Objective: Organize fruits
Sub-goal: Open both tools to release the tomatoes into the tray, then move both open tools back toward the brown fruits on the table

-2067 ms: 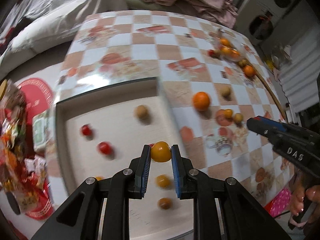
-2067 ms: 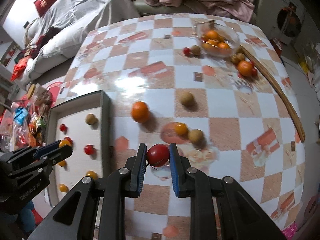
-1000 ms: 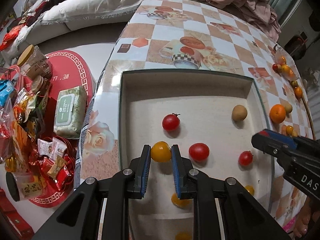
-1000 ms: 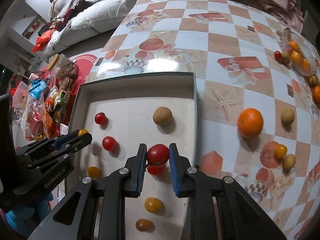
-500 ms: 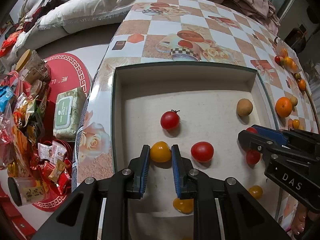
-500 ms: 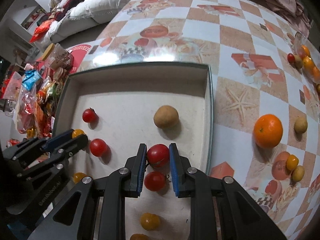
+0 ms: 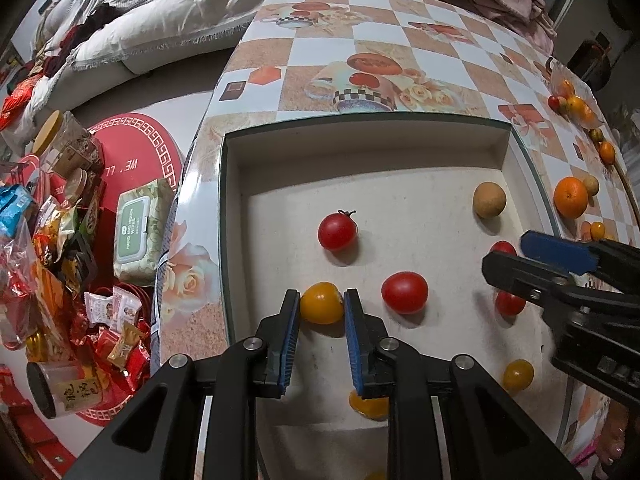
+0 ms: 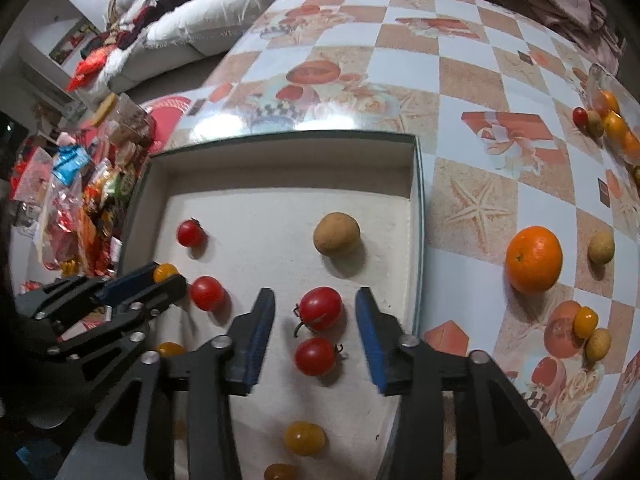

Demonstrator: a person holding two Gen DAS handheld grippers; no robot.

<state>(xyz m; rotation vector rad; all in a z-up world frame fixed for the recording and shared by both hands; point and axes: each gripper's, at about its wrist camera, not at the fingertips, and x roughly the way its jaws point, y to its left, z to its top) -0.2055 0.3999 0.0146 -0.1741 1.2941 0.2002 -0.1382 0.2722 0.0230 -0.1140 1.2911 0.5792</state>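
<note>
Left claw (image 7: 321, 307) grips yellow tomato (image 7: 321, 303); right claw (image 8: 316, 322) spread.

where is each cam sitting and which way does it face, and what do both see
Left wrist: rides the left tongs, looking forward and down into the tray; its own black arms and blue pads grip a yellow tomato, and the right tongs enter from the right.
Right wrist: rides the right tongs, looking down into the tray's right side; its open pads flank a red tomato, and the left tongs show at left.
Shared: tray, brown fruit, orange.
</note>
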